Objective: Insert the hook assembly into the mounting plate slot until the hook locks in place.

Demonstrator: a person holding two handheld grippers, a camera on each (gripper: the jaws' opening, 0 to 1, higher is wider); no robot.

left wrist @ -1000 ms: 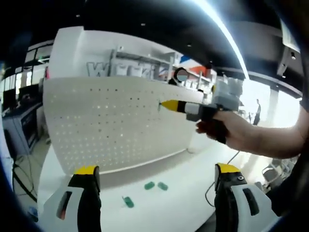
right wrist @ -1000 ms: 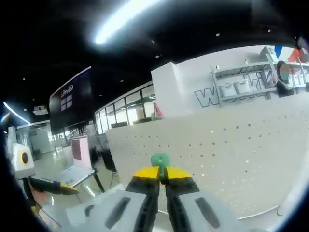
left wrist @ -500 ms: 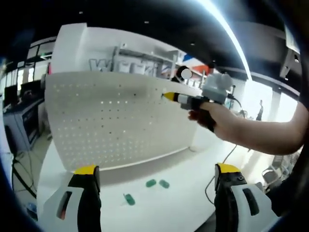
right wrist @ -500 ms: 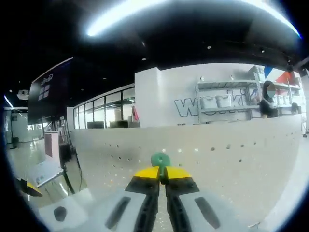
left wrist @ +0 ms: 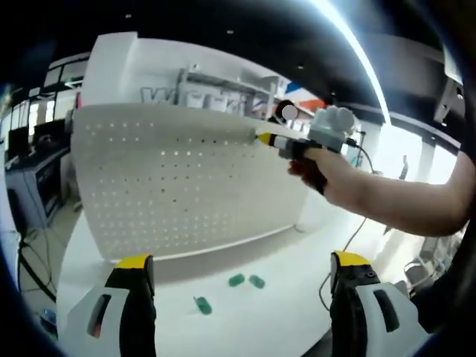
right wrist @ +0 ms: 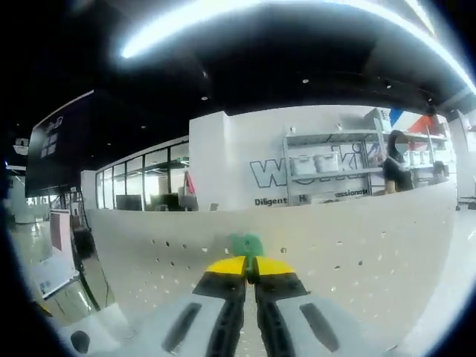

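Yellow-tipped fingers (right wrist: 227, 266) of the right gripper (right wrist: 249, 269) are pinched together on a small green hook (right wrist: 246, 244), which pokes out past the tips and sits at or just against the upper part of the white pegboard (right wrist: 357, 253); whether it's seated in a hole can't be told from the right gripper view. Seen from the left gripper view, that same right gripper (left wrist: 266, 138), held in a person's hand (left wrist: 321, 167) w/ bare forearm reaching in from the right, has its yellow tip up near the top edge of the pegboard (left wrist: 171, 186), the panel standing upright on a white tabletop (left wrist: 282, 320). Left gripper (left wrist: 242, 265) hangs low in the foreground, jaws spread wide w/ nothing between them, well apart from the board. Three more green hooks lie loose on the tabletop in front of the board's base: a pair side by side (left wrist: 246, 280) and a single one (left wrist: 202, 305) nearer the left gripper. Behind the pegboard, a white wall w/ shelving (right wrist: 327, 160) and partly hidden lettering; a black cable (left wrist: 349, 238) trails on the table's right side. Ceiling light strip (right wrist: 245, 15) arcs overhead.
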